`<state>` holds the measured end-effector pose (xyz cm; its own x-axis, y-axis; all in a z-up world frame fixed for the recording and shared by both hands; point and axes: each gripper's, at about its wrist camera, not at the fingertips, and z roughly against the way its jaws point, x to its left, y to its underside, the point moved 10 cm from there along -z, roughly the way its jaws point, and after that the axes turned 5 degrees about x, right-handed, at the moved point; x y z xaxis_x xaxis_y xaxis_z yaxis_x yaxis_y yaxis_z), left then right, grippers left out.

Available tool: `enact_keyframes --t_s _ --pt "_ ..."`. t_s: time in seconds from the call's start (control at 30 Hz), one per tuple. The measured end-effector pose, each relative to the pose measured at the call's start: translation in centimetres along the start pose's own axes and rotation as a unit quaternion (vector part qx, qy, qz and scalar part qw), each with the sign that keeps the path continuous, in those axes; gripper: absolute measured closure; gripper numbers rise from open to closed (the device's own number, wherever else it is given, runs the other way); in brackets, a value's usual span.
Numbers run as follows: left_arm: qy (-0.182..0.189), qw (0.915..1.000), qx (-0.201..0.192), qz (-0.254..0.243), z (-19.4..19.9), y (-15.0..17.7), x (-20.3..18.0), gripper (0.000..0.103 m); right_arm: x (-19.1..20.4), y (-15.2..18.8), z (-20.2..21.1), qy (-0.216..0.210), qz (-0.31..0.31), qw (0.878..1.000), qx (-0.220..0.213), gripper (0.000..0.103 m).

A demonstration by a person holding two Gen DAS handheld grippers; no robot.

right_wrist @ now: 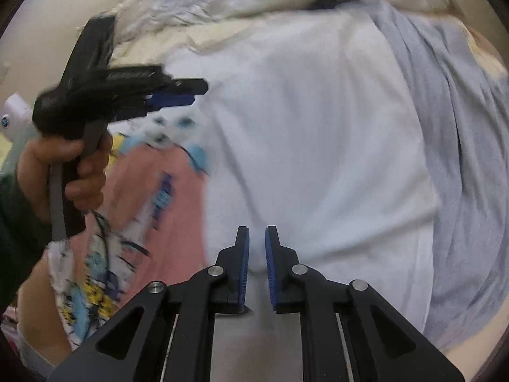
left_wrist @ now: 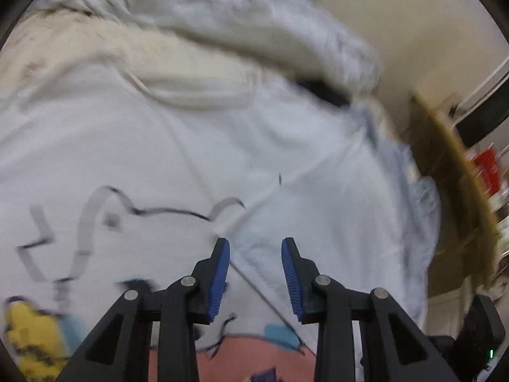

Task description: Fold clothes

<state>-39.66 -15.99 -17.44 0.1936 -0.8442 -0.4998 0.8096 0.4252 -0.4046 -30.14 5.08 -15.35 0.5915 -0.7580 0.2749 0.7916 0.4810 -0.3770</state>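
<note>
- The white shirt (right_wrist: 311,146) lies spread on a pale surface, its printed front (left_wrist: 95,222) partly covered by a white flap folded across it.
- Right claw (right_wrist: 257,264) – jaws narrow, with a bulge of white cloth between the pads; it seems pinched, though blur leaves doubt.
- Left claw (left_wrist: 255,280) – jaws wide, holding nothing, hovering over the flap's edge.
- Step, as I judge it: a side fold is under way. The next move calls for keeping the hem taut and the edge straight.
- Count: two claws, one white shirt, one grey garment (right_wrist: 461,175) beside it, and a crumpled heap (left_wrist: 222,9) behind.
</note>
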Motion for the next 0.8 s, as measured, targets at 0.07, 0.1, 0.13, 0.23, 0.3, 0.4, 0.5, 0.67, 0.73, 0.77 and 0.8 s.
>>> enact_keyframes --t_s 0.07,0.1,0.13,0.23,0.3,0.4,0.5,0.67,0.73,0.77,0.8 --pt "0.000 0.9988 -0.043 0.025 4.4 0.3 2.7 0.066 2.2 -2.0 1.2 -0.010 0.035 0.999 -0.015 0.090" --pt "-0.008 0.9970 -0.065 0.040 6.7 0.8 4.5 0.065 3.7 -3.2 1.8 -0.017 0.057 0.998 -0.024 0.090" --pt "-0.020 0.9947 -0.084 0.055 8.7 1.1 6.3 0.065 5.3 -4.5 2.2 -0.027 0.079 0.996 -0.033 0.090" --pt "-0.064 0.9769 -0.158 0.128 15.3 3.0 12.9 0.059 10.1 -8.5 3.2 -0.062 0.133 0.988 -0.051 0.090" --pt "-0.095 0.9567 -0.202 0.187 19.4 4.7 17.5 0.056 13.7 -11.0 3.2 -0.085 0.163 0.981 -0.056 0.090" --pt "-0.141 0.9242 -0.262 0.240 24.5 6.3 23.2 0.056 18.1 -13.7 2.8 -0.098 0.202 0.973 -0.055 0.090" --pt "-0.189 0.8951 -0.309 0.260 28.3 7.1 27.9 0.056 22.2 -16.0 2.2 -0.106 0.233 0.965 -0.051 0.090" --pt "-0.201 0.8765 -0.314 0.304 29.2 7.5 33.1 0.056 27.2 -19.0 0.0 -0.116 0.262 0.957 -0.042 0.090" --pt "-0.193 0.8725 -0.314 0.321 28.8 7.6 34.6 0.056 28.9 -20.1 -1.1 -0.118 0.272 0.954 -0.038 0.090" --pt "-0.183 0.8696 -0.318 0.331 28.7 7.5 35.4 0.056 29.8 -20.7 -1.6 -0.119 0.279 0.952 -0.038 0.090" --pt "-0.172 0.8664 -0.322 0.340 28.6 7.3 36.2 0.056 30.5 -21.2 -1.9 -0.120 0.284 0.951 -0.038 0.090"
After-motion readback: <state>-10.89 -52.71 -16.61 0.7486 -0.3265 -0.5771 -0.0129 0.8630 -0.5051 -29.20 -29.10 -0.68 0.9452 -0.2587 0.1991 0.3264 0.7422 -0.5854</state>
